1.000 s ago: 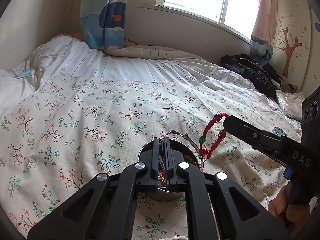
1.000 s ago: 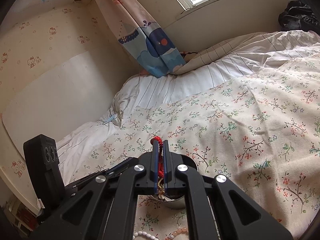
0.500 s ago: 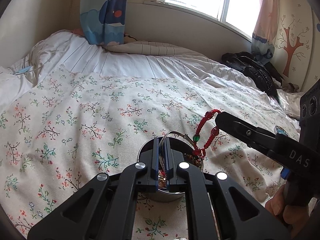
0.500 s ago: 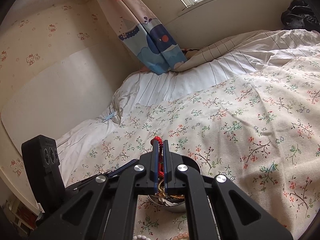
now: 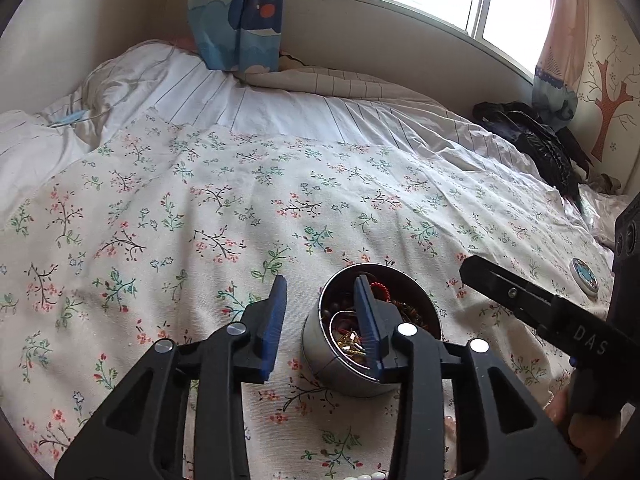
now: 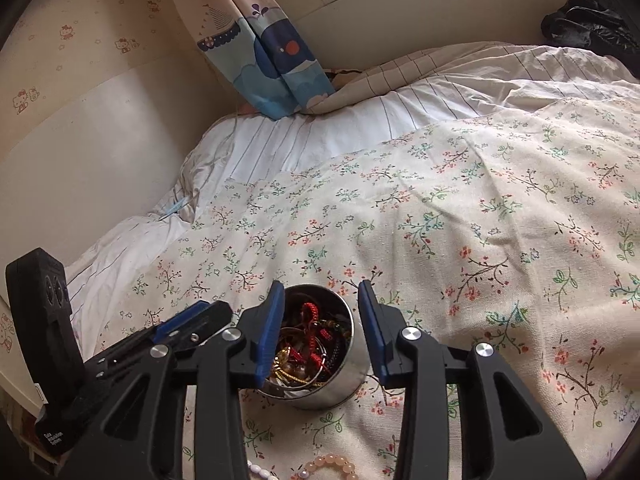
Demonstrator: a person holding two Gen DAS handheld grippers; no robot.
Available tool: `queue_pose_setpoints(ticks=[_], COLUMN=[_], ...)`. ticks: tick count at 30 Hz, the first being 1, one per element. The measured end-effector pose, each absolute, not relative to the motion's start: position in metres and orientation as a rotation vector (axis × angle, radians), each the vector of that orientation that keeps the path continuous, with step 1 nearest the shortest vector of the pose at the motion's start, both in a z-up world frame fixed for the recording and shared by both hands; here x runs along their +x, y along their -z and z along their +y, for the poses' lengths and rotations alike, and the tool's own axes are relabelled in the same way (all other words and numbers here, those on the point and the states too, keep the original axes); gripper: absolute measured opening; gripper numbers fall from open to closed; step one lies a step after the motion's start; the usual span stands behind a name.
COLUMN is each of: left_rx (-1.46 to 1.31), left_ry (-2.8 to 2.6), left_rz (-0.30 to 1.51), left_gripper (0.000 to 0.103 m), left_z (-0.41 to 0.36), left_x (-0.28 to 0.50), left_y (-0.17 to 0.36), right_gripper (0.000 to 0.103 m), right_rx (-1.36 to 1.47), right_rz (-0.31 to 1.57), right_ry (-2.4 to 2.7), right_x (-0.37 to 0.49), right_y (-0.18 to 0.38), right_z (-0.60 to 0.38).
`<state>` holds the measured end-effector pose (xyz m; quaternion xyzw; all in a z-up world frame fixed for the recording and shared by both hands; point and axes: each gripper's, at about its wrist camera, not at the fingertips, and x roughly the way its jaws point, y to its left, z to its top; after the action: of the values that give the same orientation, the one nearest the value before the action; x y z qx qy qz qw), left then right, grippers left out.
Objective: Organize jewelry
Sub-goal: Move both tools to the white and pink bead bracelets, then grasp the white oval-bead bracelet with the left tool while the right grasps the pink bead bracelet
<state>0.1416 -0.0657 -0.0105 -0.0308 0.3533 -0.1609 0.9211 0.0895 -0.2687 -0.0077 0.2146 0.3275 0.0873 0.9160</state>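
Both grippers spread wide over the jewelry tin on the bed

The left gripper (image 5: 320, 316) and right gripper (image 6: 321, 330) are released, holding nothing. Between them the round metal tin (image 6: 320, 386), full of tangled red cords and gold pieces, sits on the floral bedspread (image 6: 480, 216). "DAS" shows on the right gripper's side; a pink bead bracelet (image 6: 330, 464) lies nearer.

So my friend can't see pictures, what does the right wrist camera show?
The right gripper, jaws open and empty, sits over a round metal tin heaped with red cord bracelets and gold jewelry, on a flowery bedspread. A pink bead bracelet lies at the bottom edge; the left gripper is beside the tin.
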Motion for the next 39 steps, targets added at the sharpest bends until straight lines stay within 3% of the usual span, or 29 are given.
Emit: queue_pose_setpoints(ticks=[5, 20, 23, 25, 27, 28, 33, 39], left_rx=[-0.081, 0.365, 0.412, 0.425, 0.448, 0.456, 0.298, -0.016], left_ry=[0.337, 0.418, 0.407, 0.437, 0.454, 0.464, 0.488, 0.580], left_rz=[0.776, 0.940, 0.967, 0.973, 0.968, 0.967, 0.968, 0.883], left_gripper=[0.053, 0.053, 0.052, 0.037, 0.013, 0.007, 0.007, 0.007], left_z=[-0.046, -0.081, -0.085, -0.090, -0.097, -0.100, -0.086, -0.055], left_x=[0.124, 0.050, 0.047, 0.042, 0.036, 0.033, 0.036, 0.038], left_y=[0.013, 0.061, 0.072, 0.074, 0.073, 0.073, 0.059, 0.026], right_gripper=[0.041, 0.041, 0.036, 0.013, 0.009, 0.009, 0.009, 0.009], right_rx=[0.423, 0.223, 0.089, 0.067, 0.118, 0.182, 0.484, 0.650], right_rz=[0.786, 0.994, 1.040, 1.037, 1.033, 1.024, 0.924, 0.764], right_ry=[-0.144, -0.144, -0.112, -0.119, -0.124, -0.136, -0.202, -0.302], right_x=[0.065, 0.031, 0.033, 0.032, 0.028, 0.025, 0.003, -0.018], right_y=[0.020, 0.058, 0.070, 0.069, 0.068, 0.067, 0.053, 0.030], right_z=[-0.273, -0.230, -0.215, -0.211, -0.218, -0.226, -0.262, -0.278])
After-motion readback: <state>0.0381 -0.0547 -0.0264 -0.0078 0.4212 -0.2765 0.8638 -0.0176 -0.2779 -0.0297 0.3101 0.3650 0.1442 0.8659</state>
